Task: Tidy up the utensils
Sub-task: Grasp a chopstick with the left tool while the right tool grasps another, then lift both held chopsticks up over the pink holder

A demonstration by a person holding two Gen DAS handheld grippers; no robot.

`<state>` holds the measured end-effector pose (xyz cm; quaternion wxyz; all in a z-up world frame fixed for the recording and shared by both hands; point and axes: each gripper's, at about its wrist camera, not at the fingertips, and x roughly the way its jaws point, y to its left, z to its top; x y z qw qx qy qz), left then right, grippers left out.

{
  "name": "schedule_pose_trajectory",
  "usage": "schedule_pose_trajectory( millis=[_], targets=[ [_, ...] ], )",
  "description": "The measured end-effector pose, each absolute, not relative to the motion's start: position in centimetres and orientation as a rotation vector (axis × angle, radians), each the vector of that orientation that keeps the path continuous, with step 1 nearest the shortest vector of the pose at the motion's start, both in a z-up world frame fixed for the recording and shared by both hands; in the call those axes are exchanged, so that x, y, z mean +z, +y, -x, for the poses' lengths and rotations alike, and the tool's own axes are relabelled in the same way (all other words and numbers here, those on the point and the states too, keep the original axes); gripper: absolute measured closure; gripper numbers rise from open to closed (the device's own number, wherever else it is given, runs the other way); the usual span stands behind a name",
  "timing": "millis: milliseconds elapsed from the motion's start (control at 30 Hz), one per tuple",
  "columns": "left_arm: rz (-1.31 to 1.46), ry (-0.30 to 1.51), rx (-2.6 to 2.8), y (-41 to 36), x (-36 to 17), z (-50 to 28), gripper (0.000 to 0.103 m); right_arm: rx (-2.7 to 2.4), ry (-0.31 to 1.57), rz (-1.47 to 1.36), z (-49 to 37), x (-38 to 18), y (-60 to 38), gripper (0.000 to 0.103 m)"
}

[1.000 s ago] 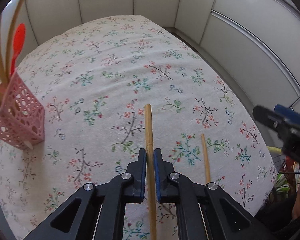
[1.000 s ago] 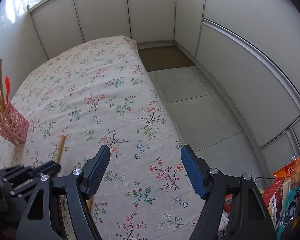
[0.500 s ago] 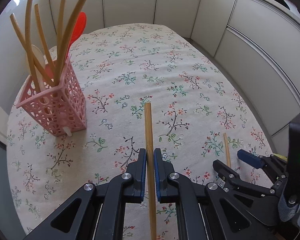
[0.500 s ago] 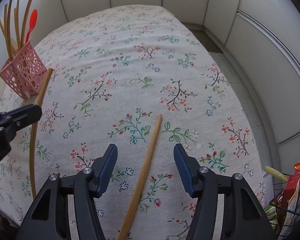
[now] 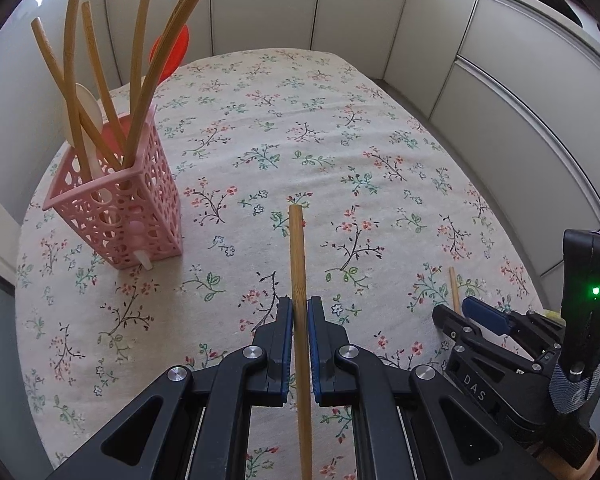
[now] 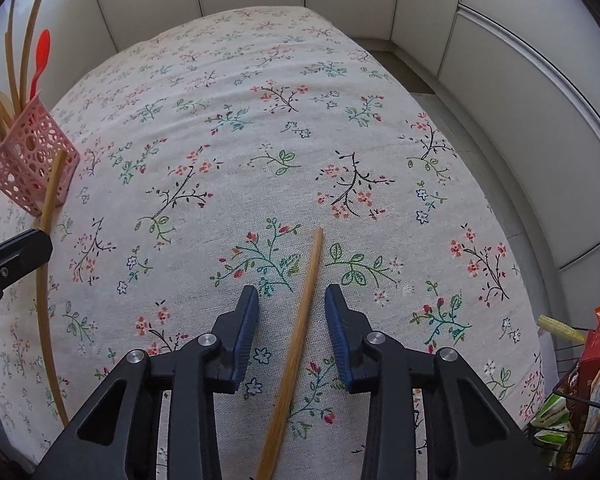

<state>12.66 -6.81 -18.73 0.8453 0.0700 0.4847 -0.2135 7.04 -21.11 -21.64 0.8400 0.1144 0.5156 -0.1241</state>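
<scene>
Chopstick (image 5: 299,264) clamped between the left gripper (image 5: 299,320) jaws, tip pointing forward over the cloth, shaft running back under the gripper body; in the right view the same stick (image 6: 46,216) shows at far left, its tip overlapping the holder. Second chopstick (image 6: 300,332) lies flat on the cloth between the right gripper (image 6: 292,308) jaws, which stand apart on either side, not touching it; its tip sits ahead of the fingertips, and the stick runs slightly diagonal back under the gripper. In the left view only a short end of it (image 5: 454,290) shows, just ahead of the right gripper's blue pad. Pink perforated holder (image 5: 116,204) stands upright at left on the cloth, well apart from both grippers. Inside: several bamboo chopsticks (image 5: 138,80) leaning at varied angles, a white spoon (image 5: 85,108), and a red spoon (image 5: 172,50) sticking out at the back. A white handle end pokes out at the holder's base. Floral tablecloth (image 6: 260,128) covers the whole table, cream with pink and green sprigs. White panelled walls (image 5: 500,92) wrap around the back and right. Grey floor (image 6: 480,152) visible to the right of the table. Wire basket (image 6: 580,392) with snack packets at lower right edge.
</scene>
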Motion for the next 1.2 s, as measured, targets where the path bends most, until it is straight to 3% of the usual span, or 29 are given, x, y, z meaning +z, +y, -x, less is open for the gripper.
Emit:
schedule_pose_trajectory(
  millis=[333, 733, 867, 900, 1200],
  targets=[
    [-0.163, 1.013, -0.461, -7.4, -18.6, -12.5, 0.096, -0.279, 1.101, -0.259, -7.0, -21.7, -22.0, 0.095],
    [-0.125, 1.031, -0.472, -6.7, -18.8, -13.6, 0.094, -0.282, 1.11, -0.322, -7.2, -21.4, -22.8, 0.097],
    [-0.133, 1.078, -0.485, -8.3, -20.3, -14.5, 0.07, -0.272, 1.095, -0.324, -7.3, -20.9, -22.9, 0.097],
    [-0.146, 1.087, -0.476, -8.8, -20.8, -14.8, 0.068, -0.269, 1.091, -0.321, -7.3, -20.8, -22.9, 0.097],
    [-0.217, 1.128, -0.373, -10.4, -23.6, -17.2, 0.07, -0.25, 1.09, -0.342, -7.2, -20.6, -24.0, 0.097]
  ],
)
